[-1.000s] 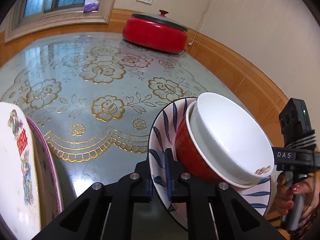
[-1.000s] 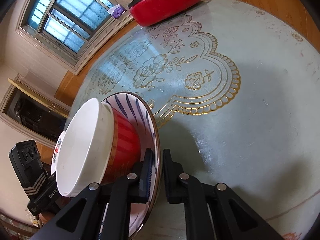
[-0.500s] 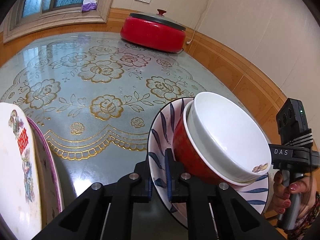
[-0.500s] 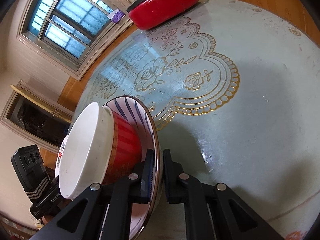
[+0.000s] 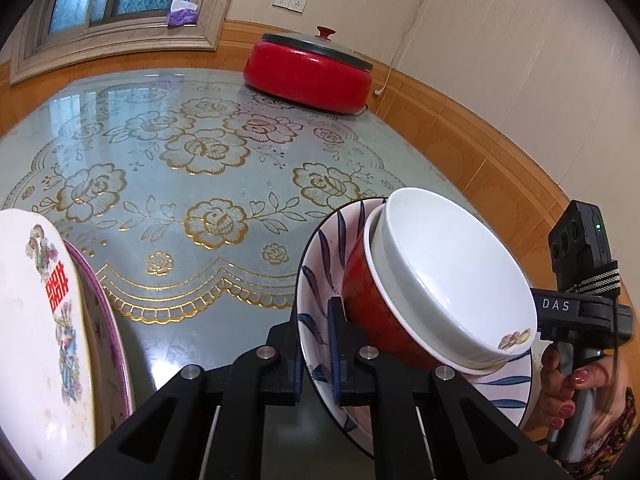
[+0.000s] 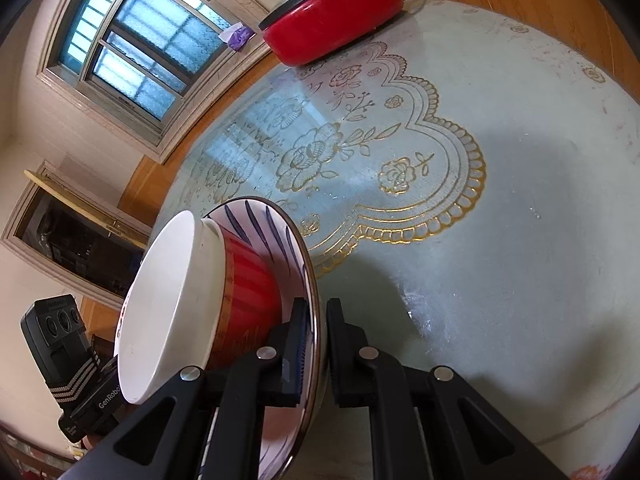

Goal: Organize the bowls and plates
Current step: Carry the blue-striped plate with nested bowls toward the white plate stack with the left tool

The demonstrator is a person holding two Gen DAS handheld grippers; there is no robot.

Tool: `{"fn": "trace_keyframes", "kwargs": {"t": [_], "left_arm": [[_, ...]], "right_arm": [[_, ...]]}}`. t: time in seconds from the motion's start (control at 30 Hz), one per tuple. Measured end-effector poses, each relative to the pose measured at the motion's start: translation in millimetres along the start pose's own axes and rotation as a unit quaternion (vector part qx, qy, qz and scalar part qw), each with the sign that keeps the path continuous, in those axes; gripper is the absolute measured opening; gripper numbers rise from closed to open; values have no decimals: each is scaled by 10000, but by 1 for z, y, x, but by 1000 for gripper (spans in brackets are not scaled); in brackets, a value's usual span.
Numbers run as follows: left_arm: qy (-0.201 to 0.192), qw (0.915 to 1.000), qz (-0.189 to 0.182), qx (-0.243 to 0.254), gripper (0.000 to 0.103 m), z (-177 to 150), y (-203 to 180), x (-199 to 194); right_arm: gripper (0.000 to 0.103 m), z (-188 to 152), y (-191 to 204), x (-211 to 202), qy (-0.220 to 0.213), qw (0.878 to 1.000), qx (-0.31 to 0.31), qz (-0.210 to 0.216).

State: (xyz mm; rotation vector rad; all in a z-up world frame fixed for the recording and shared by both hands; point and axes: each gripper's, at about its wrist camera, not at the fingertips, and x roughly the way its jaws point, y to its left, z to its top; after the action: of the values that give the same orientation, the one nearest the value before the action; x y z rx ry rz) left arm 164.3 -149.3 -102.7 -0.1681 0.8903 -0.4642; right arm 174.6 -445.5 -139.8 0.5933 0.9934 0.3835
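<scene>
Right gripper [image 5: 580,312], marked "DAS", clamps blue-leaf plate [image 5: 320,280].

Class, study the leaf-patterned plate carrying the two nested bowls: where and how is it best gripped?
Grip the blue-leaf plate at its thin bare rim, edge-on, from two opposite sides. The red bowl and white bowl fill its centre, and both grippers already pinch its rim.

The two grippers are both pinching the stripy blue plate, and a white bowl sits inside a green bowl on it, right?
Nearly. The outer bowl is red, not green, as the left wrist view shows. Both the left gripper and right gripper pinch the blue-striped plate, and the white bowl sits inside.
</scene>
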Motion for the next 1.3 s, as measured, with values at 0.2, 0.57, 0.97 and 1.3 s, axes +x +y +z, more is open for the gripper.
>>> {"fn": "trace_keyframes", "kwargs": {"t": [0.2,0.57,0.97,1.3], "left_arm": [[53,9999,28,80,8,-6,-3,2],[152,9994,31,324,12,-14,-5,5],[20,9995,102,294,10,-13,-9,-2],[-135,9997,196,24,10,-4,-5,-14]], "right_arm": [[9,-3,-4,3,90,9999,14,-48],[9,-6,2,1,260,9991,-317,-96],[9,-5,-1,2,213,9996,-153,-77],[9,3,10,3,187,9996,-189,-13]]}}
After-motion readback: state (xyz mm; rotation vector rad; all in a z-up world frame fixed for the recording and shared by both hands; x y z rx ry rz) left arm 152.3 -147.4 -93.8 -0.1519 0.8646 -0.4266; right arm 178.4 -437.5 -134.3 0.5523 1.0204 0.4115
